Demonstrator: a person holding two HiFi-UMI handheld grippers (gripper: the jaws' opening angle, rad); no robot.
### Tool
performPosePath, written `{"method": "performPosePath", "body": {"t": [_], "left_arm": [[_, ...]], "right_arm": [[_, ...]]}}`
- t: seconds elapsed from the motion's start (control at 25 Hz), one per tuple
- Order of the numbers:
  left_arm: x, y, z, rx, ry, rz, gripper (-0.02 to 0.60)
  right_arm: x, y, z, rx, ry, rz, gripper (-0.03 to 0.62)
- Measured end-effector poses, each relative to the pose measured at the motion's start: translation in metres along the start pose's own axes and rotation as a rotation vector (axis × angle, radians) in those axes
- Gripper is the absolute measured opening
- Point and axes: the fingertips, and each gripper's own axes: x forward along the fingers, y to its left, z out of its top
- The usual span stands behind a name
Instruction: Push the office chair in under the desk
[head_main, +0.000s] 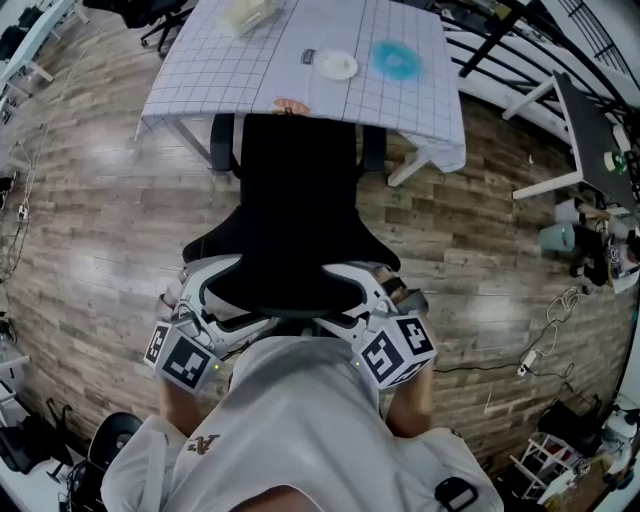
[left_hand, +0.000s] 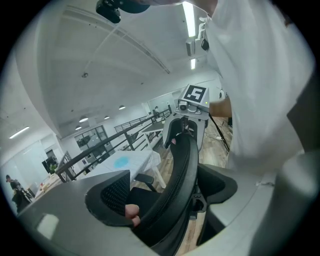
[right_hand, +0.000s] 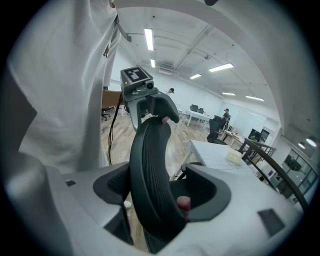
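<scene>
A black office chair (head_main: 298, 200) stands in front of me, its seat and armrests reaching under the near edge of the desk (head_main: 220, 80), which wears a white grid cloth. My left gripper (head_main: 213, 292) clasps the left end of the backrest's top rim. My right gripper (head_main: 366, 290) clasps the right end. In the left gripper view its jaws (left_hand: 165, 200) straddle the black ribbed backrest rim (left_hand: 179, 170). The right gripper view shows the same: the gripper (right_hand: 160, 195) closes on the rim (right_hand: 149, 160).
On the desk lie a white plate (head_main: 337, 65), a blue ring-shaped thing (head_main: 398, 60) and a pale box (head_main: 246, 14). Another desk (head_main: 590, 130) with clutter stands at the right. Cables (head_main: 545, 340) trail on the wood floor (head_main: 90, 220).
</scene>
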Motion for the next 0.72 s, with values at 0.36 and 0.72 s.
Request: {"method": "performPosePath", "body": {"t": [0.36,0.72], "left_arm": [[-0.003,0.023,-0.012,0.014,0.0,-0.023,0.414],[0.006,0.045,-0.014,0.012,-0.008,-0.021,0.417]], "right_arm": [[0.018,-0.017,0.005,0.013,0.02,-0.015,0.325],[0.023,-0.039,0.003,0.009,0.018,-0.021,0.325]]}}
